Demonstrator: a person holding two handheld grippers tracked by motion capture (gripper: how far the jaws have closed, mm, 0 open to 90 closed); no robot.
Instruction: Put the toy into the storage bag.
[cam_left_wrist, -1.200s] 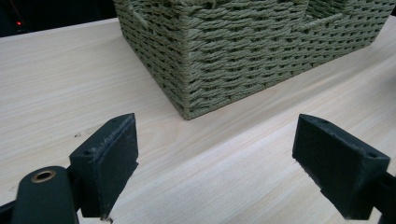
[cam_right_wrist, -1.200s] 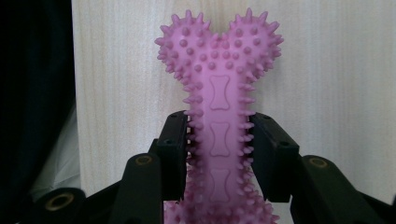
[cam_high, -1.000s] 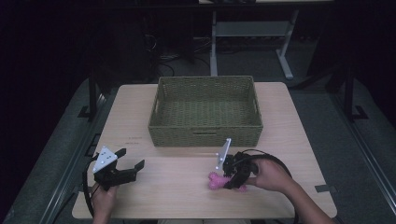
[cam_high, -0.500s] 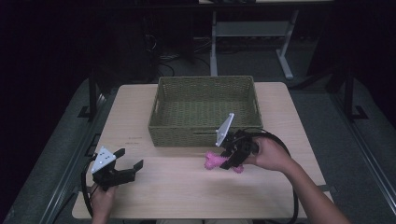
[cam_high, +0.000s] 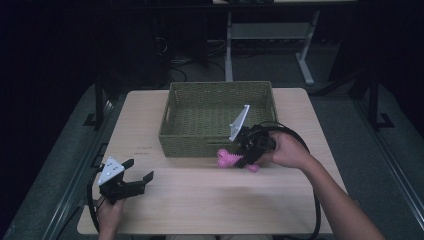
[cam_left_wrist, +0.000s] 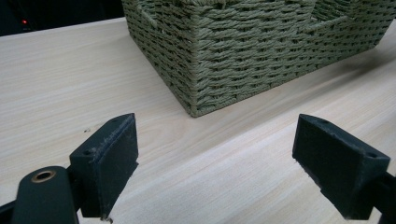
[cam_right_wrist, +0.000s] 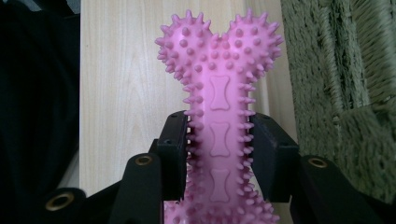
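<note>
Pink spiked bone toy (cam_right_wrist: 219, 126) was clamped at shaft by right hand-held gripper (cam_high: 248, 152), lifted off bench (cam_high: 210, 205), just before basket (cam_high: 218, 112) front wall. Pickup done; drop into basket left. Left hand-held gripper (cam_high: 134, 176) sat wide, empty, near bench's front-left corner.

L gripper (cam_high: 136, 180) sits low at the near left, held from behind by the L hand (cam_high: 109, 216); jaws spread wide, nothing btwn them. R gripper (cam_high: 239, 159) is lifted, R hand (cam_high: 289, 151) wrapped round its body, forearm running in from bottom right. Its jaws are clamped, pads pressing on a pink spiked chew bone (cam_right_wrist: 219, 112).
</note>
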